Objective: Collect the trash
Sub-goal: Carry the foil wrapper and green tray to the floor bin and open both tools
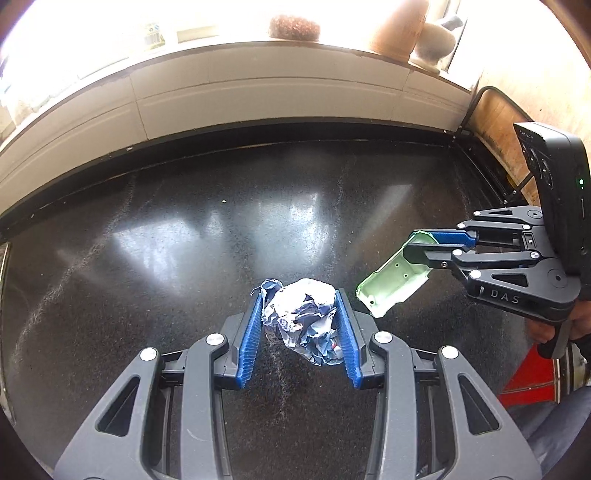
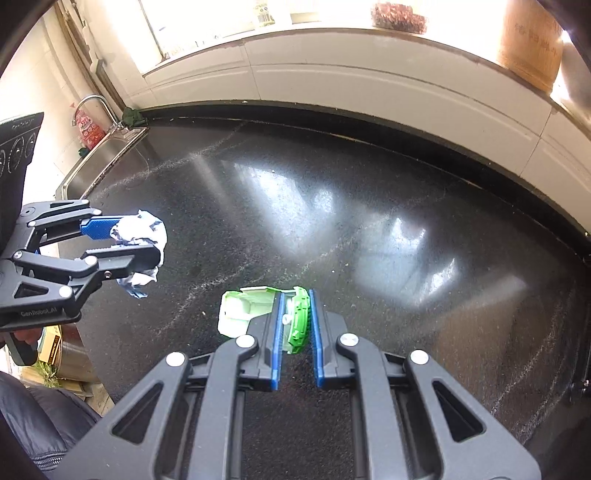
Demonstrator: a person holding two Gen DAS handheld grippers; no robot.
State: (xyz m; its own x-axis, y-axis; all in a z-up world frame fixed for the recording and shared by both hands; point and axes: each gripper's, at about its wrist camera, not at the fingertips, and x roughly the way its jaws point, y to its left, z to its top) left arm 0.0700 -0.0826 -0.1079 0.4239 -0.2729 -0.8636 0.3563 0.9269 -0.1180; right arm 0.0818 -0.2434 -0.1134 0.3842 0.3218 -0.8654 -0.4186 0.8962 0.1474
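My left gripper (image 1: 300,301) is shut on a crumpled white-and-blue paper ball (image 1: 303,321) and holds it above the black countertop (image 1: 184,236). The ball also shows in the right wrist view (image 2: 142,236), held by the left gripper (image 2: 147,240). My right gripper (image 2: 294,295) is shut on a broken green-and-white plastic casing (image 2: 295,325), also off the counter. In the left wrist view the right gripper (image 1: 417,245) grips one end of that casing (image 1: 391,277), just right of the paper ball.
A steel sink (image 2: 99,162) with a tap and a red bottle (image 2: 88,129) lies at the counter's left end. A white tiled backsplash (image 1: 258,88) and a windowsill with a brown scrubber (image 1: 293,26) and jars run along the back. A wooden board (image 1: 495,122) leans at right.
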